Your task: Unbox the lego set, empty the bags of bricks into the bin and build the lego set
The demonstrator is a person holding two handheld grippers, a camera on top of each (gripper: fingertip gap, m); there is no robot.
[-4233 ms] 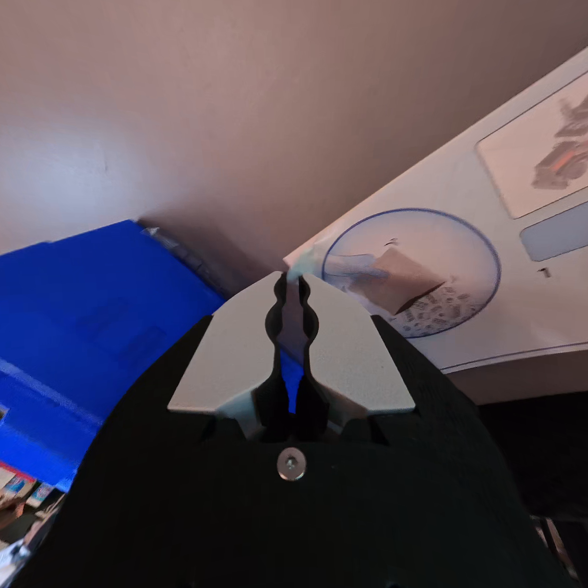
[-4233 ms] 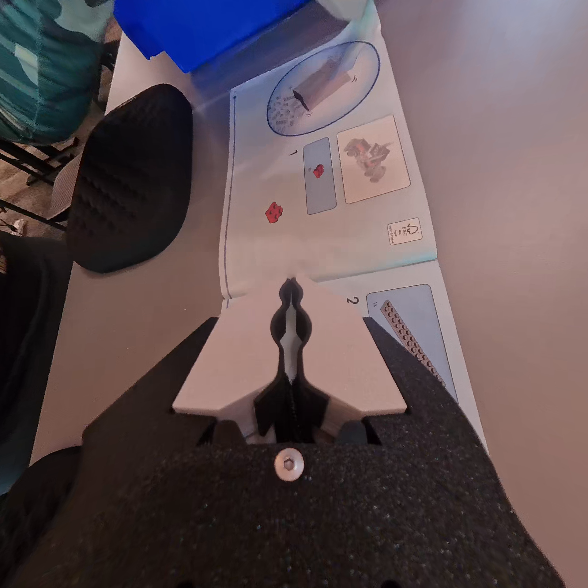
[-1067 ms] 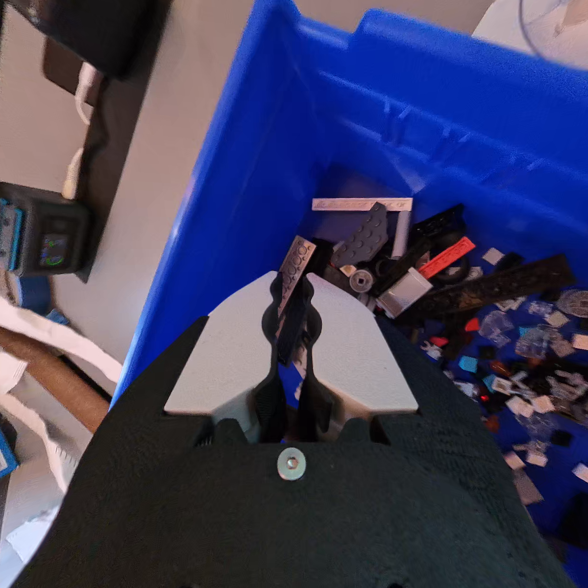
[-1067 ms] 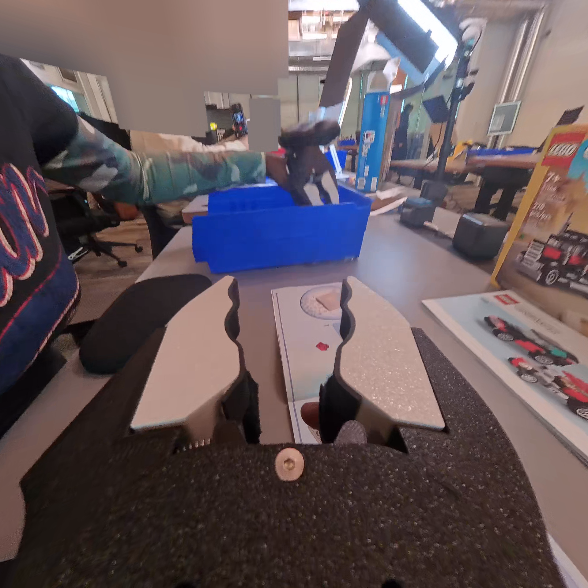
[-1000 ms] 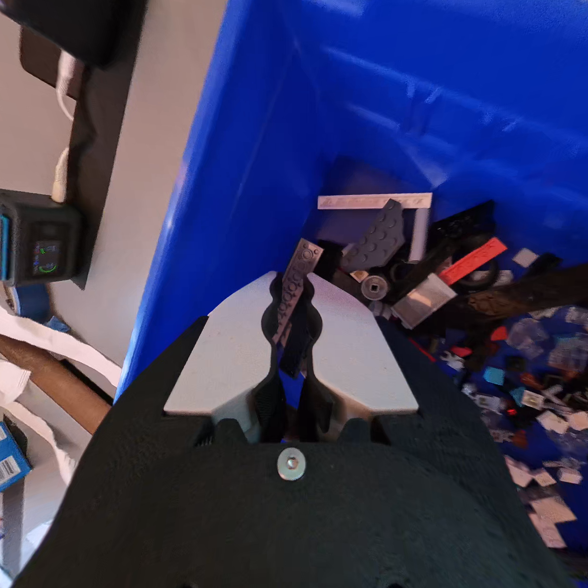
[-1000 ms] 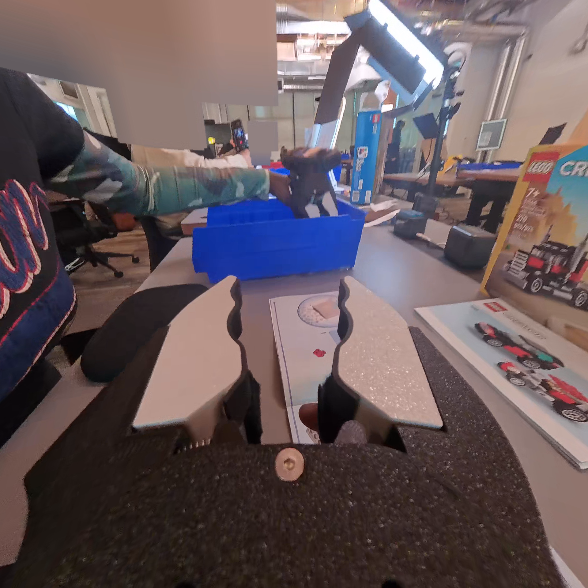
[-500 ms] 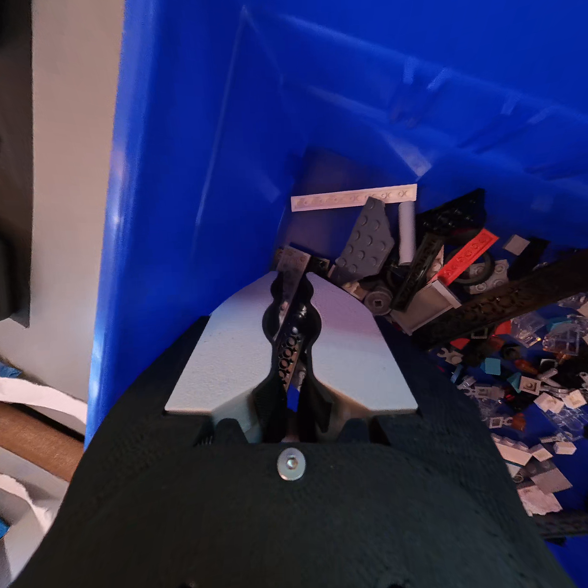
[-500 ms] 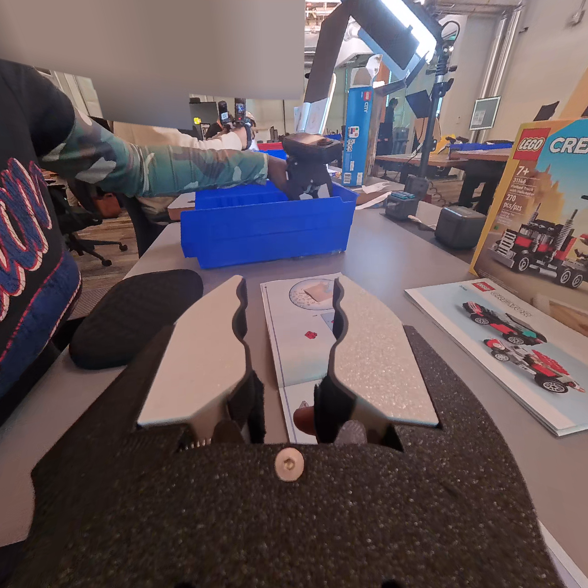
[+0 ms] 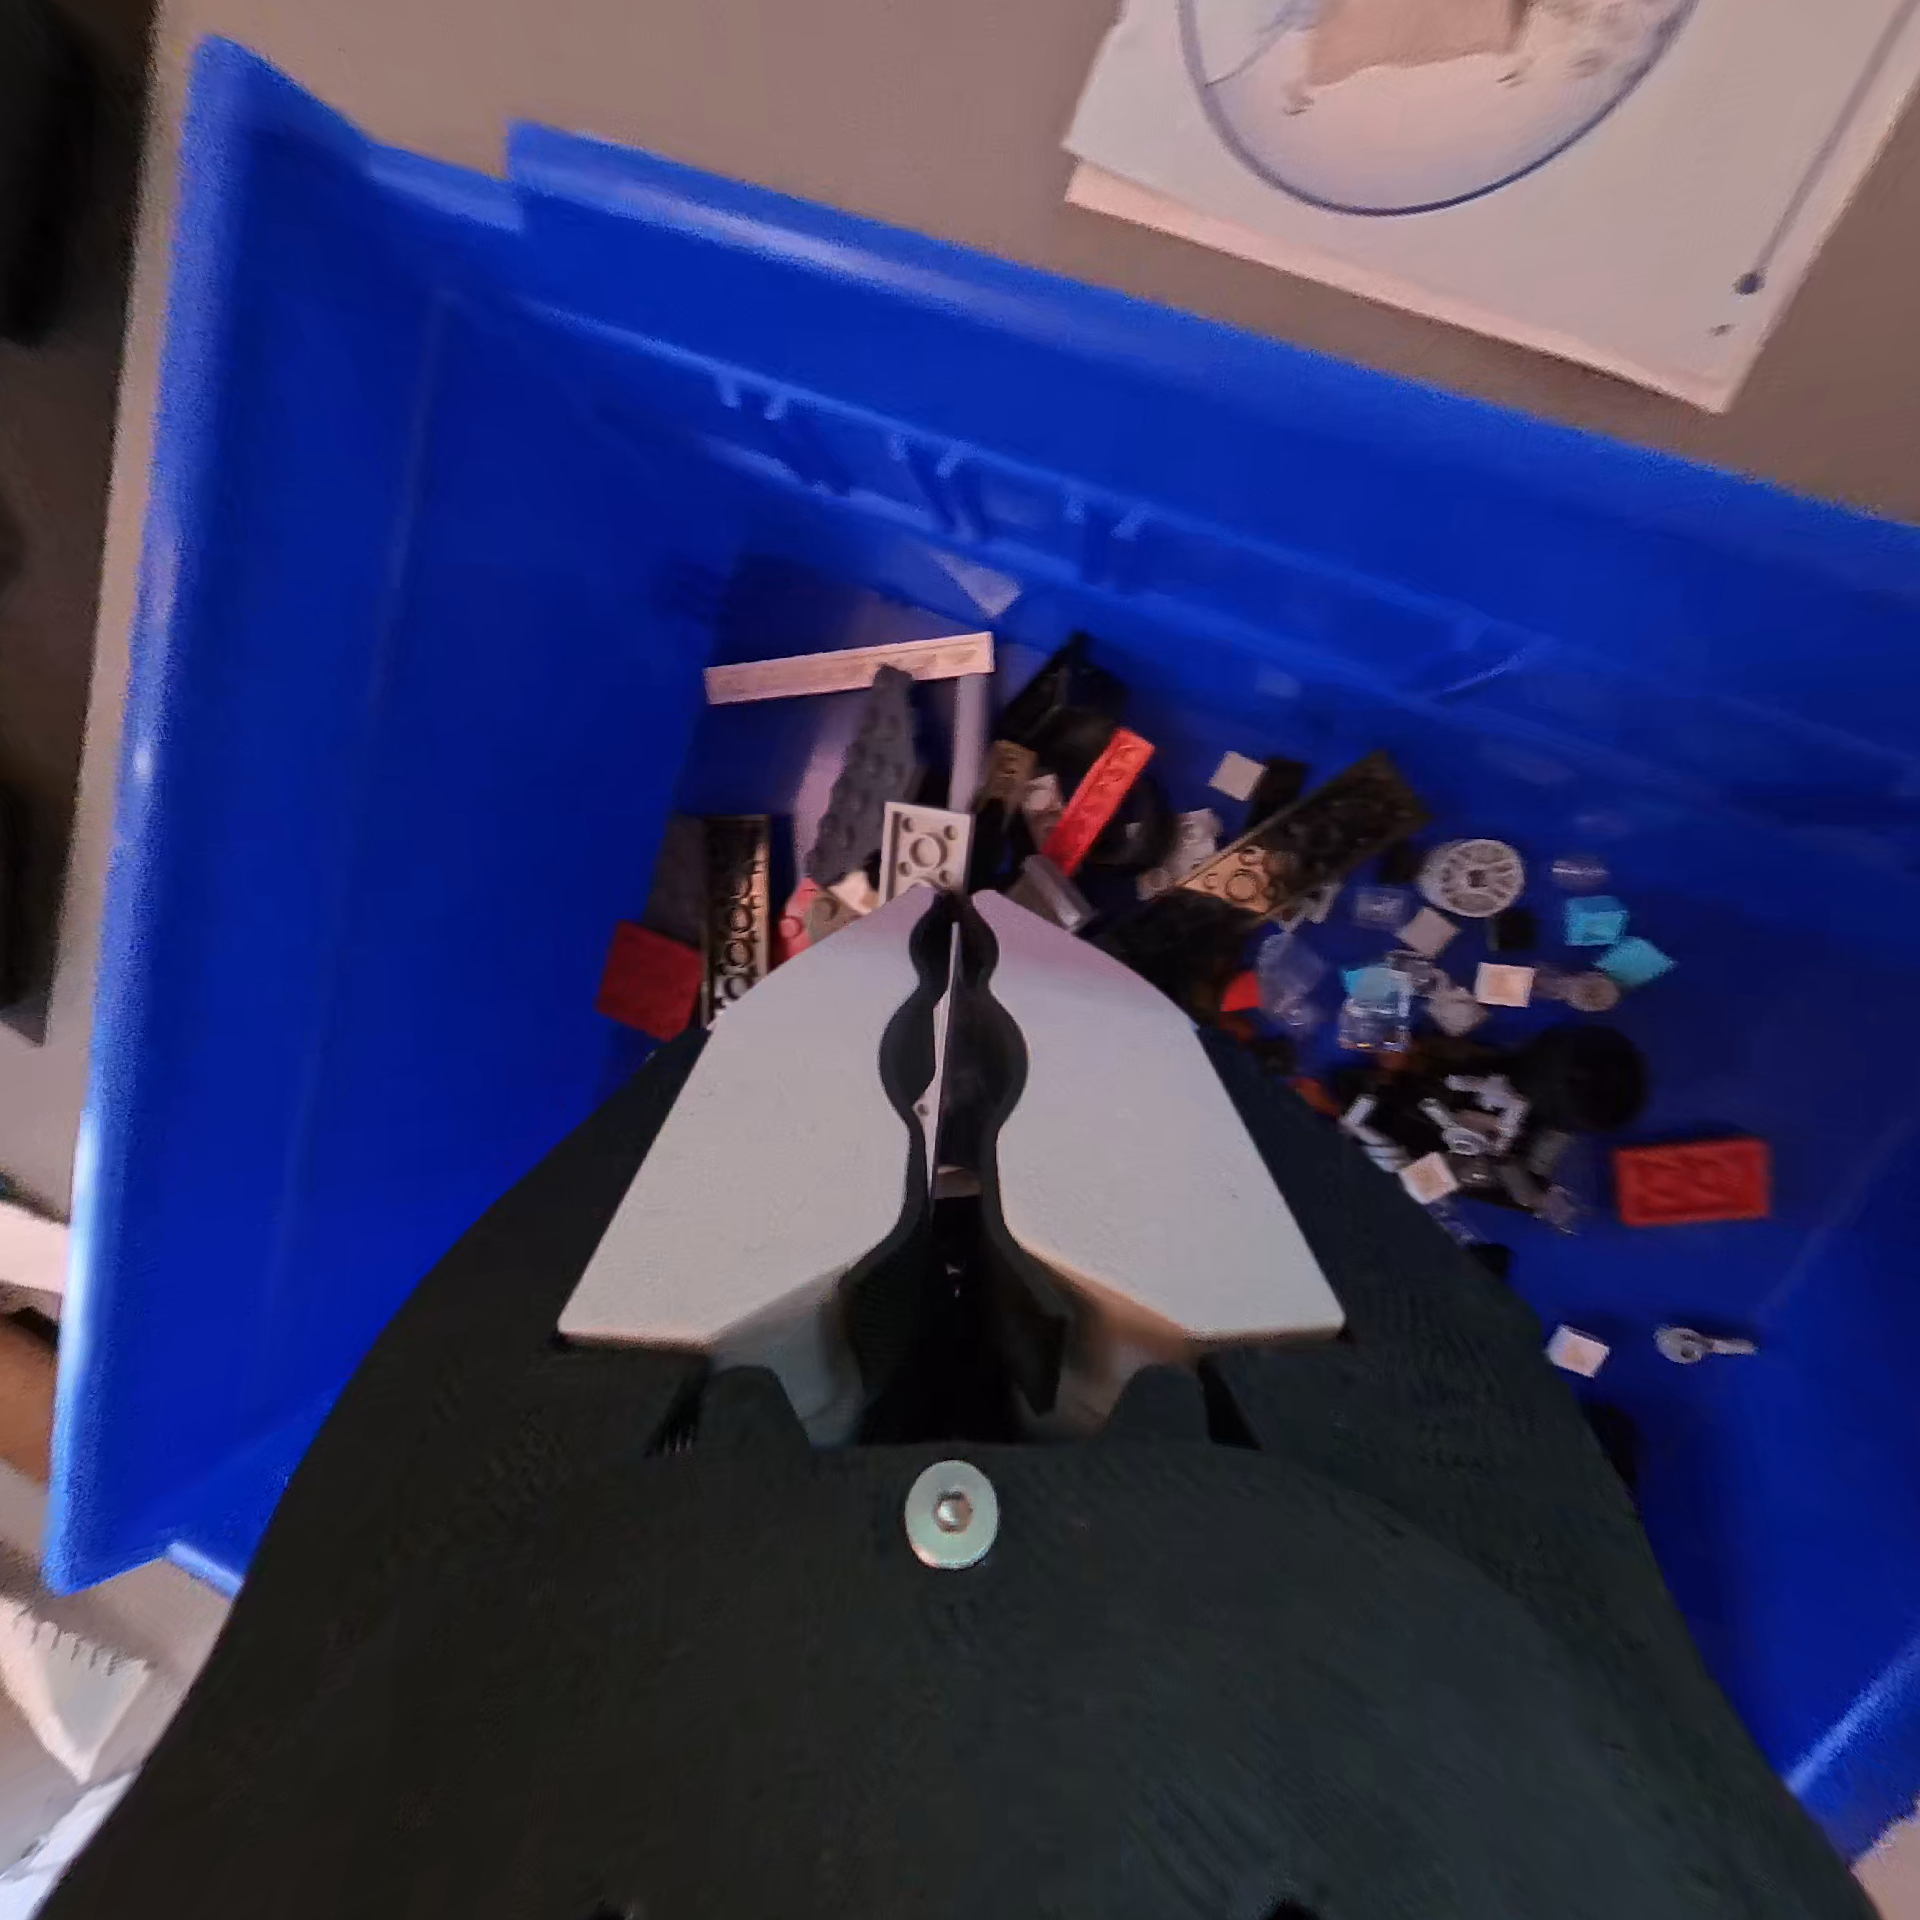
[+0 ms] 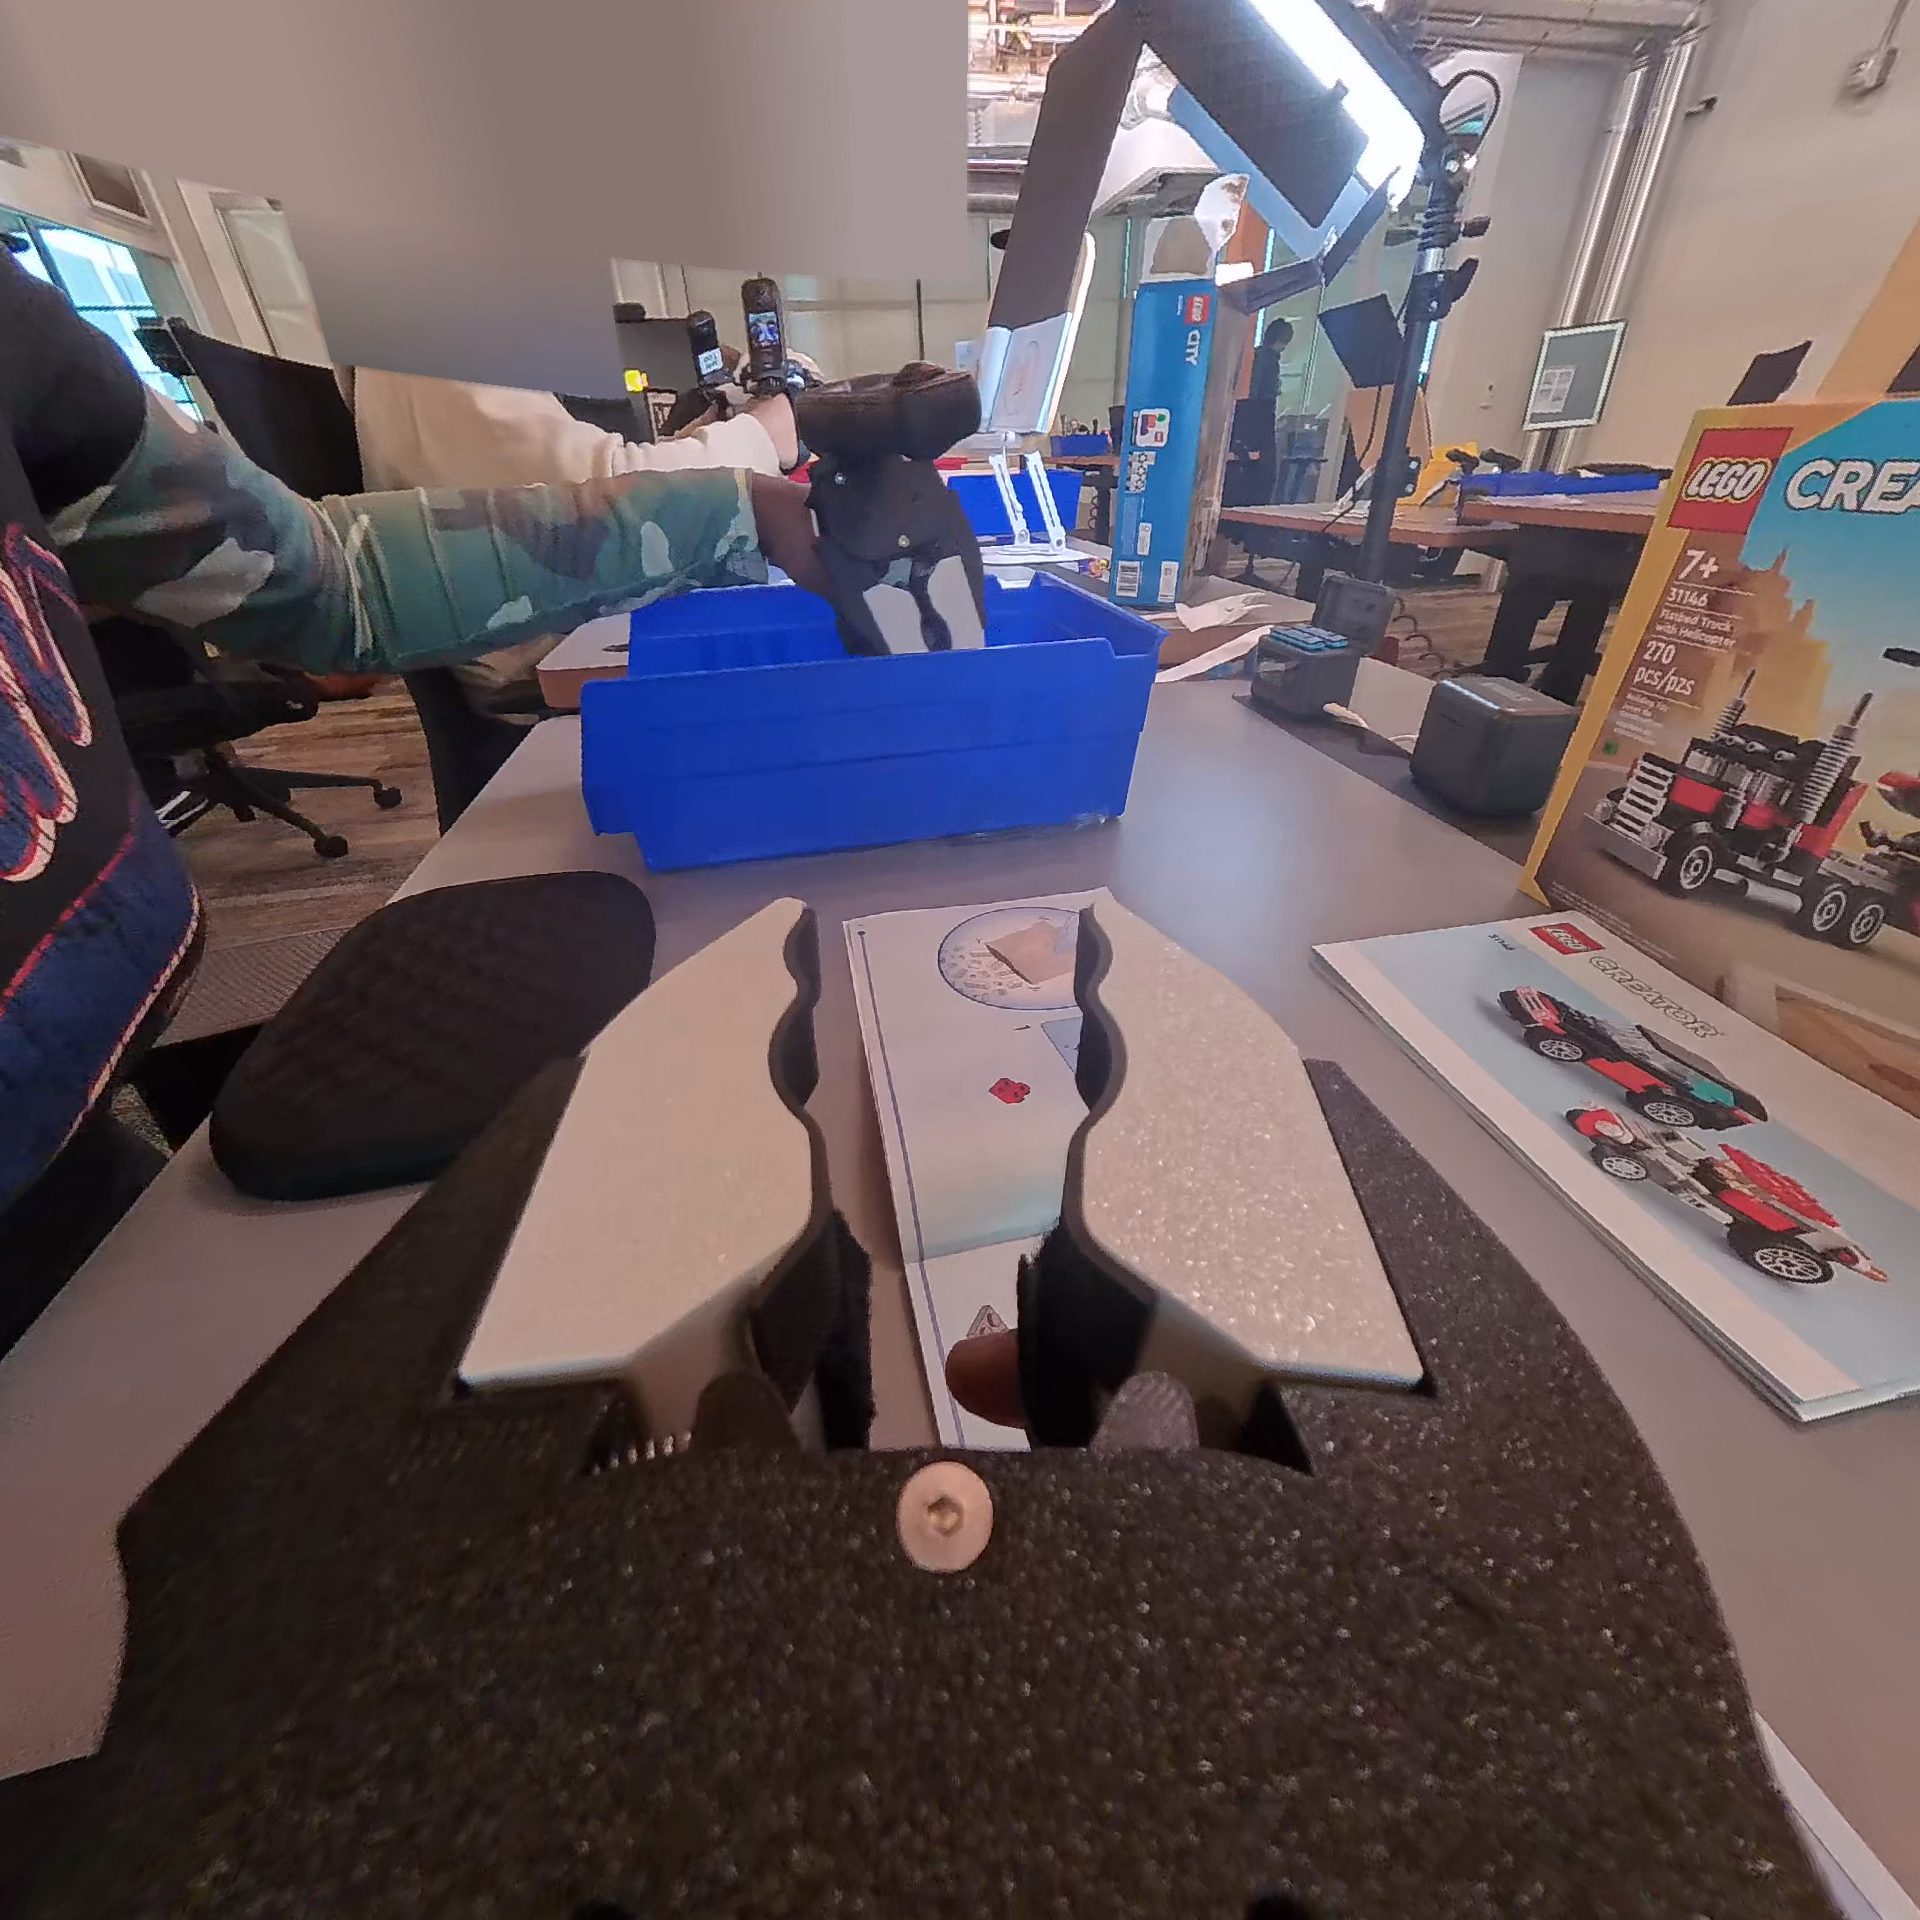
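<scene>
The blue bin [image 9: 416,831] sits on the grey worktop [image 10: 1299,831], loose bricks [image 9: 1403,987] scattered over its floor and piled into one corner. Among them lie a pale long plate [image 9: 847,665] against the far wall, a dark grey wedge plate [image 9: 868,790], a red plate [image 9: 1101,800] and a long black plate [image 9: 1309,842].

My left gripper [image 9: 954,914] hangs above that corner pile, tilted down into the bin. Its jaws are pinched together on a thin plate [image 9: 943,1049] seen edge-on as a pale sliver between them; its colour is hard to tell. From the right wrist view, this gripper [image 10: 914,613] dips into the bin at the end of my camouflage sleeve [image 10: 468,551].

My right gripper [image 10: 940,961] stays low over the worktop, well apart from the bin, its jaws spread and holding nothing. Beneath it lies an open booklet [image 10: 966,1091], which also shows beyond the bin's far wall in the left wrist view [image 9: 1455,187]. To its right lies a second booklet [image 10: 1662,1143], and behind that stands the set's box [image 10: 1766,675]. A black foam pad [image 10: 416,1029] rests on the worktop to the left.
</scene>
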